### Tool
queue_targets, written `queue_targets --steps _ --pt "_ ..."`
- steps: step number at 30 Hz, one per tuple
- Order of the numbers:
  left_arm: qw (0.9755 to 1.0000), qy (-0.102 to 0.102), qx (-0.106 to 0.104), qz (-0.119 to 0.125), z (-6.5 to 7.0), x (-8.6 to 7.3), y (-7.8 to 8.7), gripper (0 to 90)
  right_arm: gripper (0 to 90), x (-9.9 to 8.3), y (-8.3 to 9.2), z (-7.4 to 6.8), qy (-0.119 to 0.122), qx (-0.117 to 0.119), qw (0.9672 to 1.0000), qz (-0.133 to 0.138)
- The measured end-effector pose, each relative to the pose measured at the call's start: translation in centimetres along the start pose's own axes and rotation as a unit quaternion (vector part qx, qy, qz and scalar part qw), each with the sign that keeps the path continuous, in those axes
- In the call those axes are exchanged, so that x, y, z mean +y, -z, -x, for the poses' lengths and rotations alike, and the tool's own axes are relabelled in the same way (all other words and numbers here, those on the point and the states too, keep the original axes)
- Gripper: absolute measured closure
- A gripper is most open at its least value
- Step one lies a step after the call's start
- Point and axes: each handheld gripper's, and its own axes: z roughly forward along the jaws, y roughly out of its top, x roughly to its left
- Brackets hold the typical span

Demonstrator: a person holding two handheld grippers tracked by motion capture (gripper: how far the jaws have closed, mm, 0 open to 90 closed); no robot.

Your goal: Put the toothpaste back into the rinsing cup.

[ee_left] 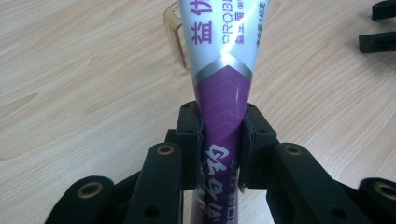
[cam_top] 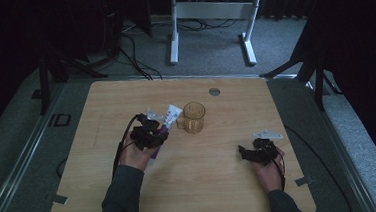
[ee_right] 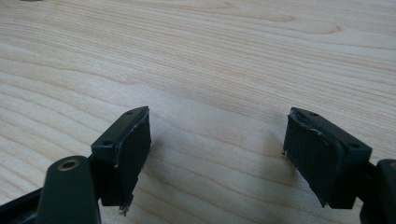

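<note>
A purple and white tube [ee_left: 224, 79] with printed characters is clamped between the pads of my left gripper [ee_left: 222, 149]. In the high view the tube [cam_top: 170, 115] points up and right from my left gripper [cam_top: 153, 133], its white end close beside a clear amber mug [cam_top: 193, 117]. The mug's handle [ee_left: 173, 35] shows just behind the tube in the left gripper view. My right gripper [ee_right: 217, 144] stands open over bare wood with nothing between its jaws; it rests low at the table's right [cam_top: 247, 153].
The light wooden table [cam_top: 206, 185] has a small round grommet [cam_top: 214, 91] near its far edge. A white desk frame [cam_top: 209, 14] stands on the grey floor beyond the table. Cables trail from both grippers.
</note>
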Motion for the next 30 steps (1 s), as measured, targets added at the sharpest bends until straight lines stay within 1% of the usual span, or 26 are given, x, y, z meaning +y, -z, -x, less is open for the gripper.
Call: queue_targets --steps 8,10,17,18,20,26,30 --pt "0.9997 -0.006 0.012 0.021 0.00 0.08 -0.01 73.0 22.9 0.00 0.00 -0.01 0.000 0.000 1.0000 0.000" --pt "0.9996 -0.001 0.011 0.026 -0.10 0.11 0.00 73.0 22.9 0.00 0.01 0.00 0.000 0.000 1.0000 0.000" --pt "0.9989 0.005 0.014 0.044 -0.27 0.16 0.15 73.0 22.9 0.00 0.00 -0.01 0.000 0.000 1.0000 0.000" --pt "0.9990 0.005 0.010 0.044 -0.35 0.21 0.13 73.0 22.9 0.00 0.00 -0.01 0.000 0.000 1.0000 0.000" --pt "0.9990 0.005 0.010 0.044 -0.35 0.21 0.13 73.0 22.9 0.00 0.00 -0.01 0.000 0.000 1.0000 0.000" --pt "0.9985 0.002 0.012 0.054 -0.30 0.36 0.10 73.0 22.9 0.00 0.00 -0.01 -0.001 0.000 1.0000 0.000" --pt "0.9982 -0.004 0.016 0.057 -0.20 0.48 0.12 73.0 22.9 0.00 0.00 -0.01 -0.001 0.000 1.0000 0.000"
